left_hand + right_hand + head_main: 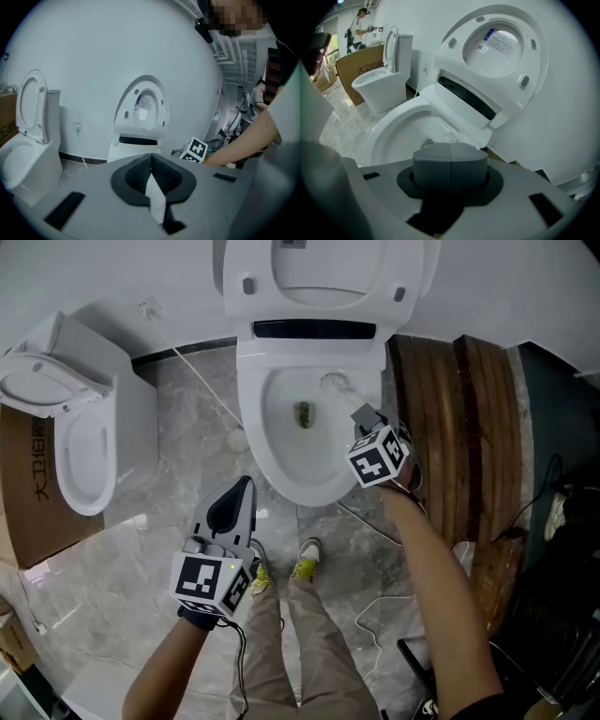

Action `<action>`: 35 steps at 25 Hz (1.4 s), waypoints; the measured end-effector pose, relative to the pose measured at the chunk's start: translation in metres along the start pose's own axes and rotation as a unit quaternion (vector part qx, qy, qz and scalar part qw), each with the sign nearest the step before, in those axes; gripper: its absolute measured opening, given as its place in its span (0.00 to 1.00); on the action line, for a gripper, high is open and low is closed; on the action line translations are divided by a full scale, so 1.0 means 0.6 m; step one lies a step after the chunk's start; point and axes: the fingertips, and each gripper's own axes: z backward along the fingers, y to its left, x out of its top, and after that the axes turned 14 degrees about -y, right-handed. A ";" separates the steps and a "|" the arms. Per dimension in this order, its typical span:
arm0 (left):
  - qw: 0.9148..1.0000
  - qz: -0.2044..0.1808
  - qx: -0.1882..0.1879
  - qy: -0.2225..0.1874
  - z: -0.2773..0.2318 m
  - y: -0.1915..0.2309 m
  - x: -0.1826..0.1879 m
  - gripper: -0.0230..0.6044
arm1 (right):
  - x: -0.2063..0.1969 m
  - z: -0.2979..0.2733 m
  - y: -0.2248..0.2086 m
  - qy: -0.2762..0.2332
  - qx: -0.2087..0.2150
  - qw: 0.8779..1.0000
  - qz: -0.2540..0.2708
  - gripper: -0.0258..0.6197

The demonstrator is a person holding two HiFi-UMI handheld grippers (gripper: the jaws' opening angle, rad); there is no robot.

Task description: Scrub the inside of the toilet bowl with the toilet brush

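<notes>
1. head view: the toilet (323, 268) takes up the centre, with lid and seat raised against the wall. its toilet bowl (251, 432) is open, and a dark drain shows at the bottom.
2. second toilet (70, 442): stands to the left beside a cardboard box (23, 498), well apart from the work.
3. right gripper (364, 416): reaches over the bowl's right rim, its jaws closed on the handle of the toilet brush (335, 382).
4. left gripper (246, 486): hangs above the floor in front of the bowl, not touching it. its pads are pressed together with nothing between them.
5. brush head: the white bristles lie against the back right inner wall, below the rim and away from the drain.
6. progress (judgement): scrubbing looks under way at the back wall. the front, the left side and the drain area likely remain. no view shows how much is already clean.
</notes>
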 end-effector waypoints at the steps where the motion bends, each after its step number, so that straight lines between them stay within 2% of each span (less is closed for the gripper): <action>1: 1.000 0.001 -0.001 0.002 0.005 -0.002 0.004 0.05 | -0.002 0.003 0.001 0.002 0.000 1.000 0.004 0.26; 4: 1.000 -0.003 -0.004 0.016 0.019 -0.003 0.002 0.05 | -0.009 0.013 0.002 0.010 -0.004 1.000 0.004 0.26; 9: 1.000 0.016 -0.004 -0.018 0.027 -0.002 0.023 0.05 | -0.016 0.024 0.009 0.021 -0.005 1.000 0.004 0.26; 13: 1.000 0.013 -0.007 0.013 0.043 -0.003 0.011 0.05 | -0.021 0.032 0.015 0.027 -0.008 1.000 0.006 0.26; 16: 1.000 0.009 -0.013 -0.006 0.046 -0.004 0.018 0.05 | -0.027 0.040 0.021 0.030 -0.010 0.999 0.006 0.26; 23: 0.999 0.004 -0.029 -0.017 0.045 -0.014 0.023 0.05 | -0.034 0.053 0.030 0.035 -0.010 0.999 0.004 0.26; 27: 0.999 0.002 -0.032 0.014 0.049 -0.023 0.012 0.05 | -0.046 0.063 0.037 0.037 -0.010 0.999 0.003 0.27; 33: 0.999 -0.008 -0.046 -0.013 0.044 -0.038 0.026 0.05 | -0.061 0.083 0.049 0.043 -0.007 0.999 -0.003 0.27; 35: 0.999 -0.006 -0.048 -0.009 0.045 -0.041 0.027 0.05 | -0.068 0.092 0.055 0.047 -0.004 0.999 -0.003 0.27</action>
